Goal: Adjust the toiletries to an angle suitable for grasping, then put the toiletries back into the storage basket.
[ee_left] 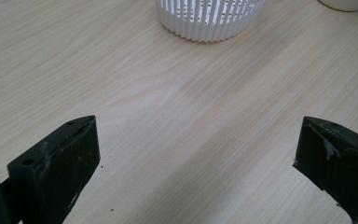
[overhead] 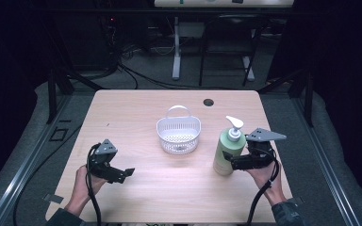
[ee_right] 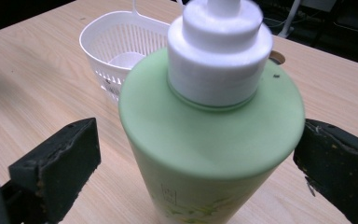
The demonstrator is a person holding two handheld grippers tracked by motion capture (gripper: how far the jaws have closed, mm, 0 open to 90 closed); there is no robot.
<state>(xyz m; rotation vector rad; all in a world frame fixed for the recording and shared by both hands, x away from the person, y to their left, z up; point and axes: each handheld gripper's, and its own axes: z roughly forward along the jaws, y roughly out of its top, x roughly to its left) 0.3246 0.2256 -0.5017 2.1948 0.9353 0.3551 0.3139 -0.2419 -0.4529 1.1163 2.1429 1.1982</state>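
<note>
A pale green pump bottle [overhead: 228,150] with a white pump head stands upright on the right part of the wooden table [overhead: 122,108]. My right gripper [overhead: 227,161] is open, one jaw on each side of the bottle [ee_right: 209,126] just below its shoulder. A gap shows at the left jaw; the right jaw is very close to the bottle. A white slotted basket [overhead: 178,134] with a handle stands at the table's middle, empty. My left gripper [overhead: 124,174] is open low over bare wood at the front left, pointing toward the basket [ee_left: 209,18].
A round cable hole [overhead: 208,102] sits near the table's far edge. Bare wood lies between the two grippers and in front of the basket [ee_right: 116,51]. Beyond the table are dark floor, cables and the legs of another desk [overhead: 176,56].
</note>
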